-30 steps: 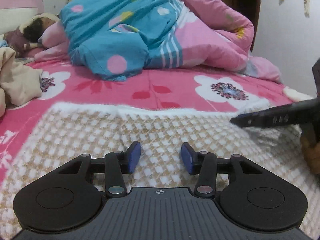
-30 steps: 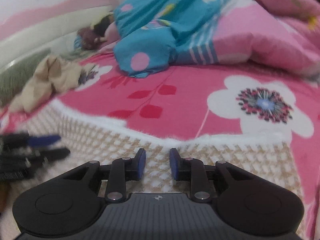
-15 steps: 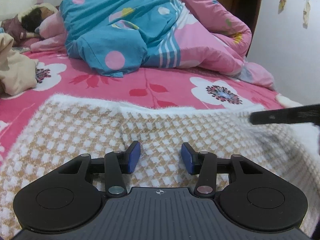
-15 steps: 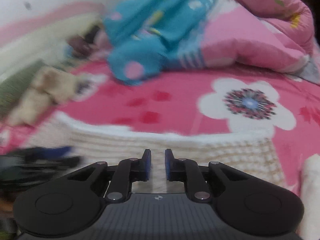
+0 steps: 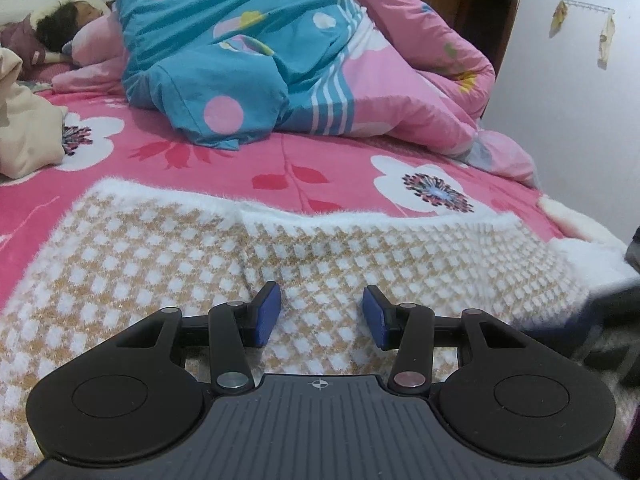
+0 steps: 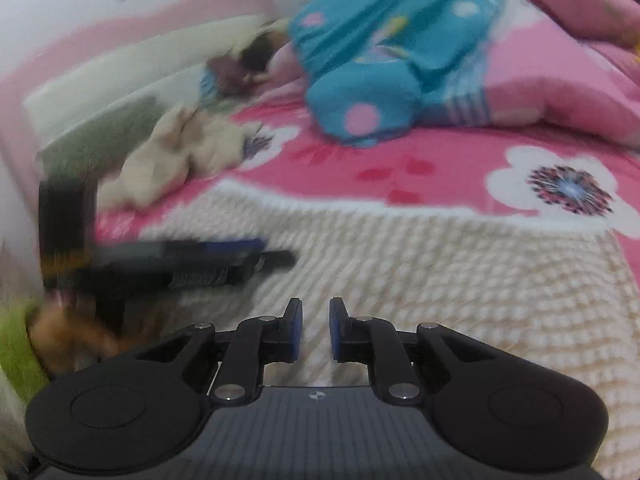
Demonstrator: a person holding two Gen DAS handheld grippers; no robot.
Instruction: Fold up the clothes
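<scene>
Under everything you have the bed (image 5: 328, 168), covered by a bright pink sheet printed with white flowers. At its far side a bunched quilt (image 5: 248, 52), blue on one half and pink on the other, lies heaped against the wall, and a person's dark-haired head (image 5: 60, 28) shows at the far left beside it.

Spread flat across the near part of the bed is the garment you are working on, a fuzzy sweater (image 5: 160, 264) in a tan-and-white check with a white furry edge along its far side. A crumpled beige cloth (image 5: 24, 136) sits on the sheet off to the left, apart from the sweater.

Your left tool (image 5: 321, 316) hovers over the middle of the sweater with its blue pads well apart and nothing between them. Your right tool (image 6: 314, 330) is over the sweater's right portion, its pads close together but with a narrow gap, and no fabric is caught in it. That view is blurred.
</scene>
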